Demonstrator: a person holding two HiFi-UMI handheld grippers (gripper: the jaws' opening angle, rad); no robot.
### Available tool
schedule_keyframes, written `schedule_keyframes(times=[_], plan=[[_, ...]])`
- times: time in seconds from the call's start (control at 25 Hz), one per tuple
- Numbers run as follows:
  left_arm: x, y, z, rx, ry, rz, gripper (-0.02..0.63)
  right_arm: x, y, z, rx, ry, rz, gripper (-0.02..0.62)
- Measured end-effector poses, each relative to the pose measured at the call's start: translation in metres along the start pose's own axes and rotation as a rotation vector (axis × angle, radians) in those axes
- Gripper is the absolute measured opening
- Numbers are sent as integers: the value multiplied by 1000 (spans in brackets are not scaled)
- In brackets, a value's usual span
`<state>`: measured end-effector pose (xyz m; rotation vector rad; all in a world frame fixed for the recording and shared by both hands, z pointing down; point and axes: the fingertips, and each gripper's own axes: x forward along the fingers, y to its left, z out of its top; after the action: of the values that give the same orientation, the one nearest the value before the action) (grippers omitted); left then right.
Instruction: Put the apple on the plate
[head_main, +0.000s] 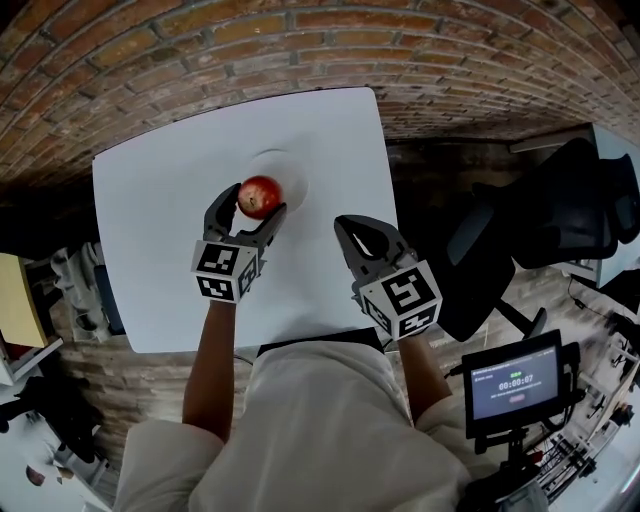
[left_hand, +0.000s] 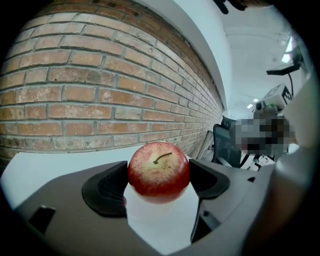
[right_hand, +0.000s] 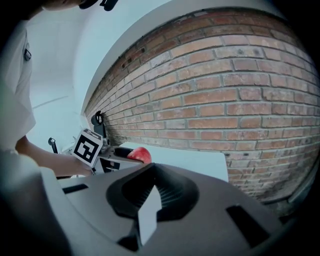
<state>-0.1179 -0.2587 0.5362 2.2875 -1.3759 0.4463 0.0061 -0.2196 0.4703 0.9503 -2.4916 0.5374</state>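
Observation:
A red apple (head_main: 260, 196) with a yellowish top and a short stem sits between the jaws of my left gripper (head_main: 252, 208), which is shut on it from both sides. In the left gripper view the apple (left_hand: 159, 172) fills the gap between the two black pads (left_hand: 105, 189). It is over the near edge of a white plate (head_main: 288, 170) that barely stands out from the white table (head_main: 150, 200); I cannot tell whether it rests on it. My right gripper (head_main: 347, 226) is shut and holds nothing, to the right of the apple (right_hand: 140, 154).
The table is small, with edges close on all sides. A brick wall (head_main: 200, 60) runs behind it. A black office chair (head_main: 560, 220) stands to the right, and a screen on a stand (head_main: 515, 382) at lower right.

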Motion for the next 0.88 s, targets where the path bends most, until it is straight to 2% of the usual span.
schedule_keyframes(times=[0.88], plan=[[47,16,-30,-7,72,7,388,19,-17,-19,37,50,-11,2]])
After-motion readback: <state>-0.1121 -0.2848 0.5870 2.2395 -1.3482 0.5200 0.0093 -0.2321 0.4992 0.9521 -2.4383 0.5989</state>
